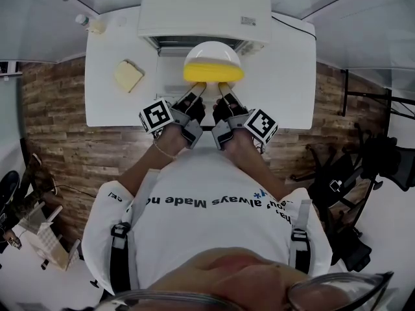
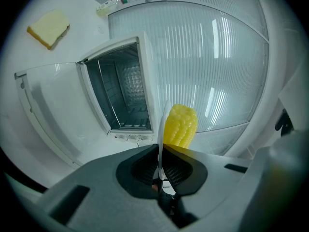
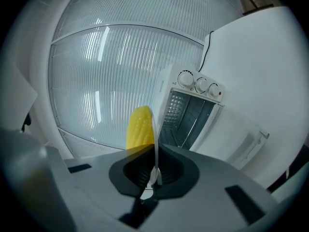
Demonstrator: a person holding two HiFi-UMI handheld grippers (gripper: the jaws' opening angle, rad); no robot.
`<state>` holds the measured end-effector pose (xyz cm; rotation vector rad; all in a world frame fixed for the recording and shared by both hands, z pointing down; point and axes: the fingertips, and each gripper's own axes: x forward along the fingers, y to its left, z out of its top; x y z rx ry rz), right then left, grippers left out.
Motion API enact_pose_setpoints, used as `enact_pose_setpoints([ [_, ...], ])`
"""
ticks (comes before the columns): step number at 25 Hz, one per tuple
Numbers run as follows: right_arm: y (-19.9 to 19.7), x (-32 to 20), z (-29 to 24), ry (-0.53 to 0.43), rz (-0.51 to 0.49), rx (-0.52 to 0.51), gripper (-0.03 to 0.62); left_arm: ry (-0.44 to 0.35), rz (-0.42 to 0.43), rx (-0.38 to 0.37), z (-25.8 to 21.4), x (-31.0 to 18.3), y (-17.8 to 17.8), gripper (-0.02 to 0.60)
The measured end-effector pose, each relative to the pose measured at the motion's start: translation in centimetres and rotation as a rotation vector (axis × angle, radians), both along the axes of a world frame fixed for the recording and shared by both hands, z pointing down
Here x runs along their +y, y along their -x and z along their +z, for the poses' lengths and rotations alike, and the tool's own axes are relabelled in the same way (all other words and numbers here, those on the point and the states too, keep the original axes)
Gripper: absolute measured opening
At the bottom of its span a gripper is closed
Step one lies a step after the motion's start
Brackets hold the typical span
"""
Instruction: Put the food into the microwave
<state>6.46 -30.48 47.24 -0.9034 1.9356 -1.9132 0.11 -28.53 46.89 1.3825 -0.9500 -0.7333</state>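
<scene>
The left gripper and the right gripper are each clamped tight on the near rim of a thin white plate, side by side. Just beyond their jaws a yellow corn cob lies on the plate under a clear ribbed dome cover. The plate is directly before the open white microwave at the white tabletop's far edge. A pale bread slice lies towards the left edge.

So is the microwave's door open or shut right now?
Open. The door is swung down, away from the front of the microwave, and its dark inside shows.
</scene>
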Motion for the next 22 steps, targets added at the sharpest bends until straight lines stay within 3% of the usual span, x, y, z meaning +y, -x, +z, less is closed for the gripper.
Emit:
enact_pose_setpoints([
  [12,0.0,0.2,1.1,0.028,-0.006,-0.011,0.018,0.007,0.005,0.027,0.5,-0.1,-0.4,0.023],
  [17,0.0,0.1,1.8,0.027,-0.004,-0.003,0.018,0.045,0.03,-0.021,2.1,0.2,-0.1,0.023],
  [22,-0.3,0.3,2.5,0.037,0.0,0.01,0.018,0.027,0.025,0.017,2.1,0.1,-0.5,0.023],
])
